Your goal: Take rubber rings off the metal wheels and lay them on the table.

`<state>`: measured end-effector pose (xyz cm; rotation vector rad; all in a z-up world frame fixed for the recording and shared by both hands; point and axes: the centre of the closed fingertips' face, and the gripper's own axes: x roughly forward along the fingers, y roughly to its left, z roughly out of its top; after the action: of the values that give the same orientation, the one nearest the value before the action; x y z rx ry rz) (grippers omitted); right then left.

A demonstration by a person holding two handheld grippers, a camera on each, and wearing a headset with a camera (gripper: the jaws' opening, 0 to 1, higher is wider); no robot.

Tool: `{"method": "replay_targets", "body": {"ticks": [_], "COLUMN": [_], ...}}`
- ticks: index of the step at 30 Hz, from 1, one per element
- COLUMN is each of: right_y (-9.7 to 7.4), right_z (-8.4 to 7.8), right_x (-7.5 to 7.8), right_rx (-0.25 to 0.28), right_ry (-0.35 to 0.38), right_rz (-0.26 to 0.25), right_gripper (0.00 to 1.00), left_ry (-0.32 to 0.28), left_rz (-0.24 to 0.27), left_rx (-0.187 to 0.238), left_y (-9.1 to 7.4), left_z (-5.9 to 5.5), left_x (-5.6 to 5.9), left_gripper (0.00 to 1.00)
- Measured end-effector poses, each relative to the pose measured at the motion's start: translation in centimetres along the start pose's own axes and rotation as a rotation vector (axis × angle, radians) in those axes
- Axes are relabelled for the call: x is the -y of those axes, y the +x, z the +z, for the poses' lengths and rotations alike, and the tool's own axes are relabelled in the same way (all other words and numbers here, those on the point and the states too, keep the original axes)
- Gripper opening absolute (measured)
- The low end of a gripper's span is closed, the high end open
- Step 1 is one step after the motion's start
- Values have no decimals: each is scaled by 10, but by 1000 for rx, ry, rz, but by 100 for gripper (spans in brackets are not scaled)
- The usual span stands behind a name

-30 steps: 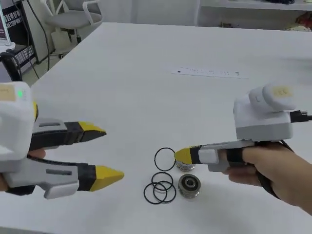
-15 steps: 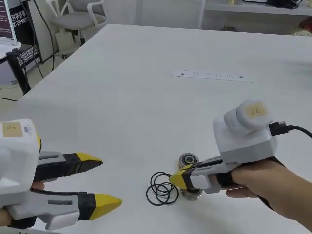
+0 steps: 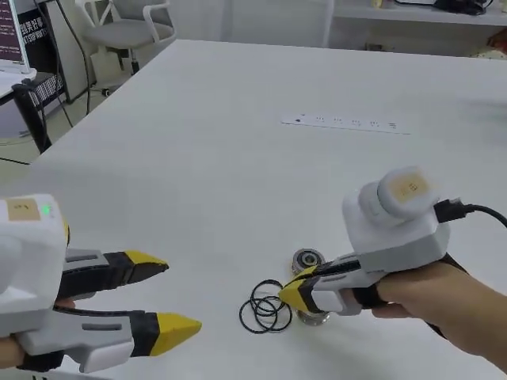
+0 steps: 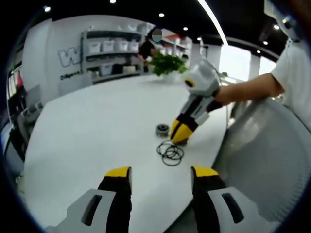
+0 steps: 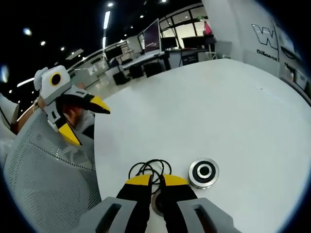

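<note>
White table (image 3: 238, 142), rings (image 3: 265, 307) near edge

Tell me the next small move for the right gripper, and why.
Probably ease the right gripper up and toward the ring pile. Its nearly closed jaws sit on the near wheel, though whether they pinch a ring is hidden. The left gripper is open, well clear.

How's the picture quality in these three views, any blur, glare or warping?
Head view: soft even light, sharp, rubber rings barely shadowed. Left gripper view: fisheye curves the table, ceiling lights glare. Right gripper view: same curving, dim background, metal wheel crisp.
</note>
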<state>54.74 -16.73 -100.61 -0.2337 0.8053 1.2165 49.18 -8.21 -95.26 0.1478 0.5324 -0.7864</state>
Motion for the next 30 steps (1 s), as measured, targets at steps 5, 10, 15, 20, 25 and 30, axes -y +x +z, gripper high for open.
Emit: {"method": "replay_targets", "body": {"ticks": [5,10,15,20,25,30], "right_y": [-5,-14,-21,-29,-40,-54], "right_z": [2,12,20,23,27,25], "right_x": [3,1,-8,-18,-31,-35], "right_rx": [12,42,49,41,49,63], "right_ry": [16,21,-33,-124,-177,-193], "right_rz": [-5,-4,4,24,54,57], "right_gripper": [6,8,13,20,29,36], "left_ry": [-1,-2,-10,-4,-6,-8], "left_rz": [5,8,8,-3,-13,-24], "left_rx": [6,23,30,26,25,29], "left_y": [-1,-2,-2,-1,-1,0], "left_z": [1,4,5,4,4,4], "left_x": [0,0,0,2,4,6], "left_gripper": [50,50,49,50,50,51]}}
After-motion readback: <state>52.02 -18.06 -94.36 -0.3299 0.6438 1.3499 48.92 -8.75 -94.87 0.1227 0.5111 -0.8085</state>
